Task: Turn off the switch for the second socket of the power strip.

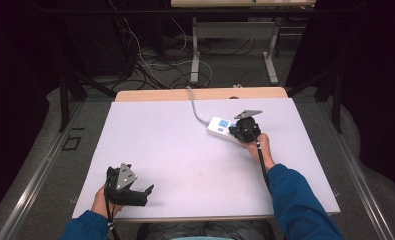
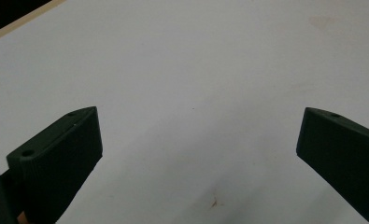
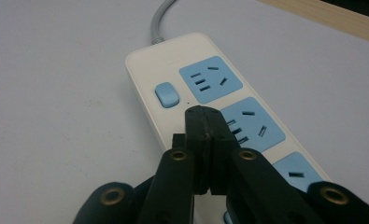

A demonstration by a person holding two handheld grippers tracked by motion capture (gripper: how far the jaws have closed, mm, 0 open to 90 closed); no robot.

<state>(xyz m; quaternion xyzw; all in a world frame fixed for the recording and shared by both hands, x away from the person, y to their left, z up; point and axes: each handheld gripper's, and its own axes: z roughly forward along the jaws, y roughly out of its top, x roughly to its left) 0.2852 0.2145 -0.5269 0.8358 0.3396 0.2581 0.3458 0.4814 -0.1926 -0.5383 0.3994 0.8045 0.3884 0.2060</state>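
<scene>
your right gripper (image 3: 205, 122), jaws together, hovers over one power strip (image 3: 210, 100) showing three blue sockets and one switch (image 3: 166, 94); your left gripper (image 2: 198, 140) gapes apart.

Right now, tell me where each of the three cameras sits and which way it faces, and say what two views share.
High view: above the person's side, looking forward and down on the white-topped table; both forearms, left claw, right claw.
Left gripper view: on the left claw, jaws wide apart over bare tabletop.
Right gripper view: on the right claw, jaws together over the white power strip with blue sockets.
Shared: high and right gripper views both show that strip.
</scene>
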